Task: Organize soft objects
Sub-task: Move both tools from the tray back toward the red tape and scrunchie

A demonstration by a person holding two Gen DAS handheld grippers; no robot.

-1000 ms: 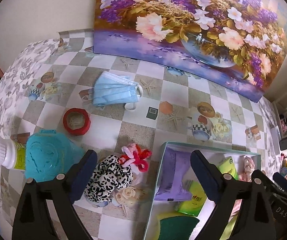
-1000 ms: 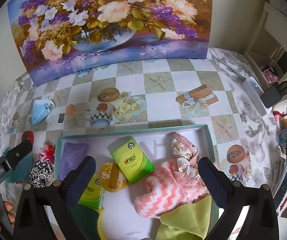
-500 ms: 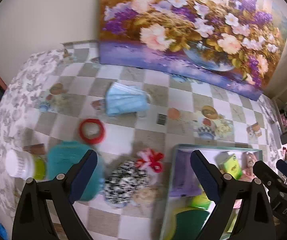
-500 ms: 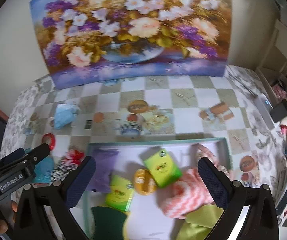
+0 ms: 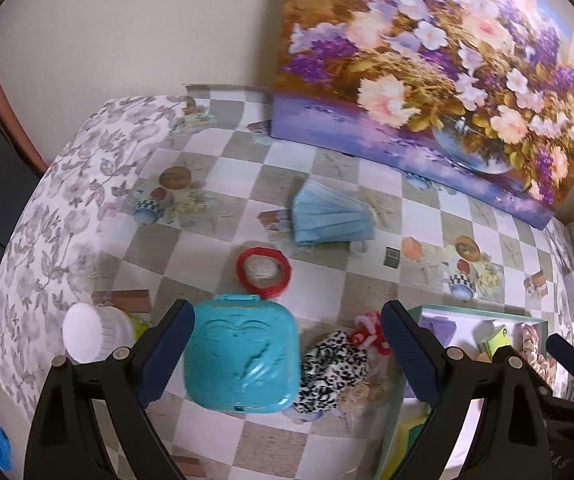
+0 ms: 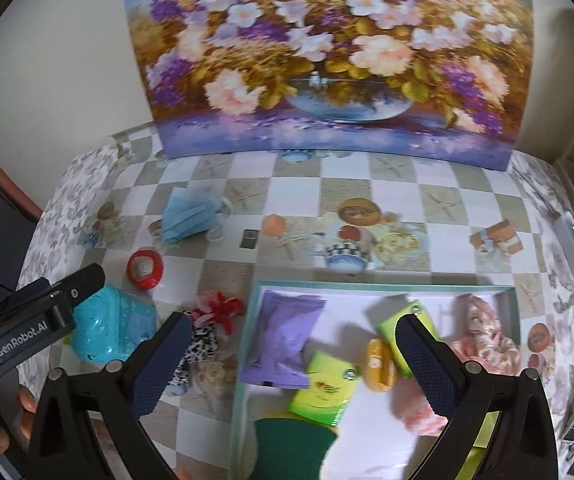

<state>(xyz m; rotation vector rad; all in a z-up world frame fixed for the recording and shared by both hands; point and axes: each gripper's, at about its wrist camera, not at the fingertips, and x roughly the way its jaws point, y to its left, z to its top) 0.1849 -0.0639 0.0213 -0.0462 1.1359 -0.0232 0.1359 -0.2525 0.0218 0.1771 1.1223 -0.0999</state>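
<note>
left gripper (image 5: 287,352) released, body marked "genrobot.ai" | right gripper (image 6: 293,360) released | green packets' (image 6: 323,390) print unreadable

Tray (image 6: 383,287) bottom cut off by right-wrist frame edge; green sponge (image 6: 293,446) cut there too. Leopard scrunchie (image 6: 201,342) partly hidden behind a gripper finger. Bottle (image 5: 95,334) body hidden behind left finger. Pink cloth (image 6: 421,410) blurred.

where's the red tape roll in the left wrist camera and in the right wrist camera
Left wrist: the red tape roll lies near picture centre, just beyond the teal case.
Right wrist: it lies at left, beyond the same case.
Shared landmark: the blue face mask lies farther back, toward the painting.
</note>
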